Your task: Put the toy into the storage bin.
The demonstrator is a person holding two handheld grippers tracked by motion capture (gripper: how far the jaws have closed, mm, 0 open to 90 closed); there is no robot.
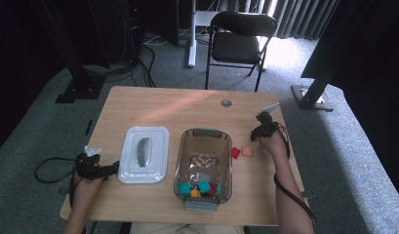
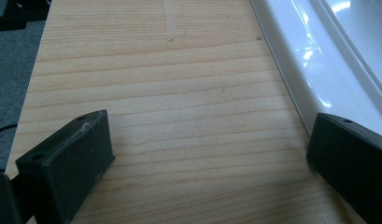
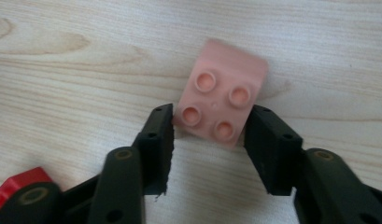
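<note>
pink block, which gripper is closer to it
Right. The right gripper has its jaws closed on the pink block; the left gripper sits across the table beside the white lid.

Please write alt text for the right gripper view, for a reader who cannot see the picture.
The right gripper has its two black jaws closed on the corners of a pink four-stud brick lying on a light wooden table. A red brick peeks in at the lower left corner.

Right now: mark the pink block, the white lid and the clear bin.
pink block (image 3: pixel 220 101), right gripper view, studded top face.
white lid (image 1: pixel 144 134), high view, far rim.
clear bin (image 1: pixel 180 151), high view, left wall.
</note>
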